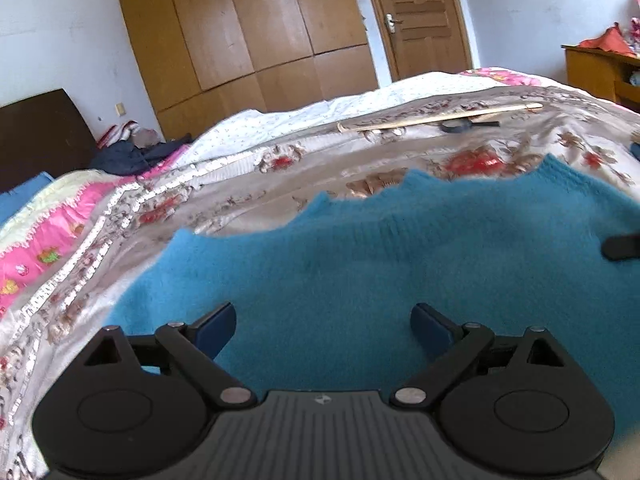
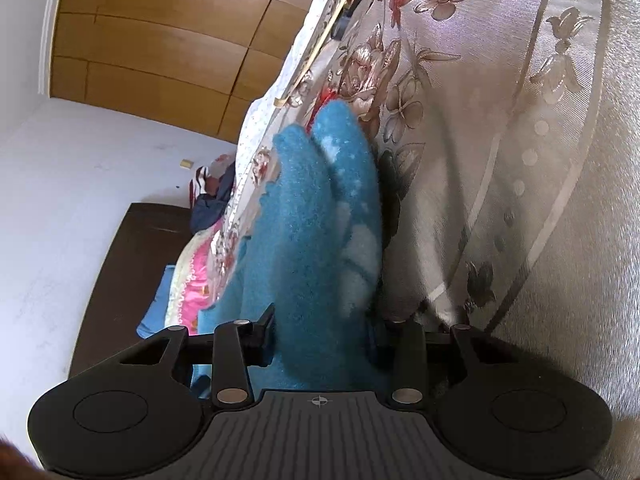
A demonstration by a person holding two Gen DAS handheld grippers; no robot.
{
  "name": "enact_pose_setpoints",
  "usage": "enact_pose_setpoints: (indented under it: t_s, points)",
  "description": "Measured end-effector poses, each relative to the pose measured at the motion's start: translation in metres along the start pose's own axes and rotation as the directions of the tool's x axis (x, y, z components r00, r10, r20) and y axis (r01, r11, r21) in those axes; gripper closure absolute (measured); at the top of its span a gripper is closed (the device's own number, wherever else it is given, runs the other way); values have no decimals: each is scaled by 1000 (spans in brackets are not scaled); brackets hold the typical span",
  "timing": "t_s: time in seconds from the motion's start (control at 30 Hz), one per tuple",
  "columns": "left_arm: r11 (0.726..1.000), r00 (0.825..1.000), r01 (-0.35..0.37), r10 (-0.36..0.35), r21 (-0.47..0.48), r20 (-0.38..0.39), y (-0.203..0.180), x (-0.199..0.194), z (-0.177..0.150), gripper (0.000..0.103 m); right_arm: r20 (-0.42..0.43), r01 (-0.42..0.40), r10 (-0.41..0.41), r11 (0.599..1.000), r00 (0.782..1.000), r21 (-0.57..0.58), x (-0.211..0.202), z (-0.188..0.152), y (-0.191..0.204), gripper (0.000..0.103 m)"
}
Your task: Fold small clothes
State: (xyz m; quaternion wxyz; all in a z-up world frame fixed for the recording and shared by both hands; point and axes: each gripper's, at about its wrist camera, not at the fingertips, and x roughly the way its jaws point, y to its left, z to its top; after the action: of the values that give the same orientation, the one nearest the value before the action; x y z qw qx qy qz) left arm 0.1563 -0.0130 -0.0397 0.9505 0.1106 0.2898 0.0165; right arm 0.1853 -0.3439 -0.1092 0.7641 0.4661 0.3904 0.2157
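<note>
A fuzzy teal knit garment [image 1: 360, 264] with a scalloped edge lies spread on the floral bedspread [image 1: 280, 184]. My left gripper [image 1: 323, 322] is open just above it, empty, jaws wide apart. In the right wrist view my right gripper [image 2: 320, 340] is shut on a bunched fold of the same teal garment [image 2: 316, 216], which rises between the fingers; pale patches show on its right side. A black tip of the right gripper [image 1: 622, 246] shows at the right edge of the left wrist view.
A long wooden stick [image 1: 440, 118] and a black magnifying glass [image 1: 464, 125] lie at the far side of the bed. Dark clothes [image 1: 132, 156] are heaped by the headboard [image 1: 40, 132]. Wardrobe [image 1: 248, 32], door [image 1: 420, 24] and a wooden desk [image 1: 600, 68] stand behind.
</note>
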Motion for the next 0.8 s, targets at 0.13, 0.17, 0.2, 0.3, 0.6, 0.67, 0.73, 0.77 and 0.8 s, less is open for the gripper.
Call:
enact_pose_setpoints:
  t_s: [0.13, 0.17, 0.2, 0.3, 0.6, 0.67, 0.73, 0.77, 0.8]
  points:
    - [995, 999, 37, -35, -88, 14, 9, -3, -16, 0, 13, 39, -39, 999, 999, 1, -3, -4, 14, 66]
    - [994, 999, 39, -37, -101, 21, 10, -6, -16, 0, 17, 44, -44, 999, 999, 4, -4, -5, 18, 66]
    - [992, 999, 47, -44, -120, 27, 12, -9, -16, 1, 24, 46, -46, 999, 999, 8, -6, -5, 24, 67]
    - [988, 995, 96, -90, -123, 50, 14, -21, -18, 3, 38, 53, -53, 999, 998, -1, -11, -1, 42, 70]
    - [986, 987, 159, -160, -56, -12, 24, -22, -36, 2, 70, 130, -125, 989, 990, -73, -4, -1, 113, 74]
    - [984, 986, 165, -166, -65, -17, 24, -20, -38, 2, 80, 136, -130, 988, 988, -76, -3, -1, 129, 74]
    - [978, 982, 185, -187, -94, -16, 29, -22, -36, 2, 88, 158, -150, 983, 985, -95, 1, -1, 148, 74]
    - [975, 980, 195, -198, -110, -14, 33, -24, -34, 4, 90, 168, -158, 980, 983, -111, 4, -2, 157, 74]
    - [969, 977, 208, -211, -135, -8, 41, -28, -32, 4, 92, 177, -166, 976, 982, -130, 7, -3, 167, 74]
